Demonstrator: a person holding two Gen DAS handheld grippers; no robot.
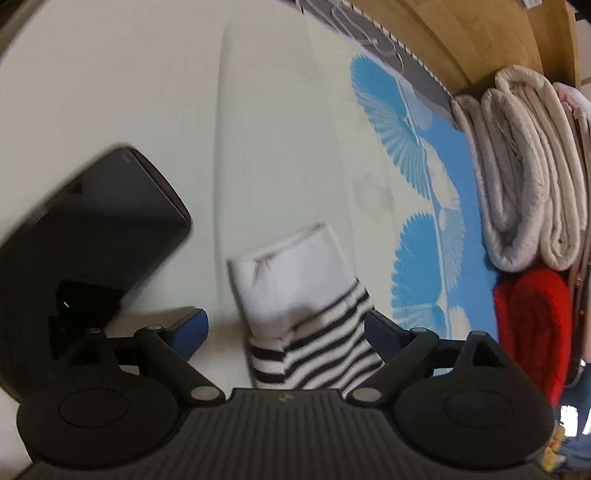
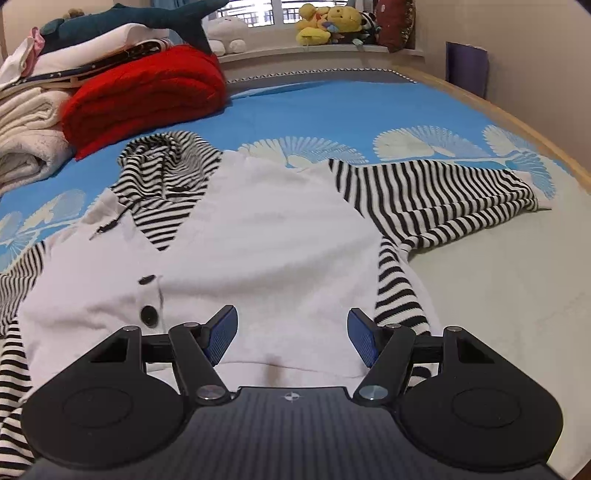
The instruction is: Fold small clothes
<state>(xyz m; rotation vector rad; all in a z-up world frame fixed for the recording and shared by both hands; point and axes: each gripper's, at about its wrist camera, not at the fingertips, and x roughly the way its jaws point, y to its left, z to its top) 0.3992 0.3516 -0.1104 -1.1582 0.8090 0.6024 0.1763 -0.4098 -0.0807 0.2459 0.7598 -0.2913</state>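
Note:
A small white cardigan with black-and-white striped sleeves and hood (image 2: pixel 258 236) lies flat, front up, on the bed. Its right sleeve (image 2: pixel 436 199) stretches out to the right. My right gripper (image 2: pixel 291 332) is open just above the cardigan's bottom hem, holding nothing. In the left wrist view a striped sleeve with a white cuff (image 1: pixel 295 295) lies between the fingers of my left gripper (image 1: pixel 284 325), which is open. The sleeve's lower part is hidden behind the gripper body.
A black phone-like device (image 1: pixel 92 229) lies left of the left gripper. Folded cream blankets (image 1: pixel 524 166) and a red knit (image 2: pixel 147 92) are stacked at the bed's side. The blue patterned sheet (image 2: pixel 351 110) spreads beyond. Plush toys (image 2: pixel 325 22) sit on the windowsill.

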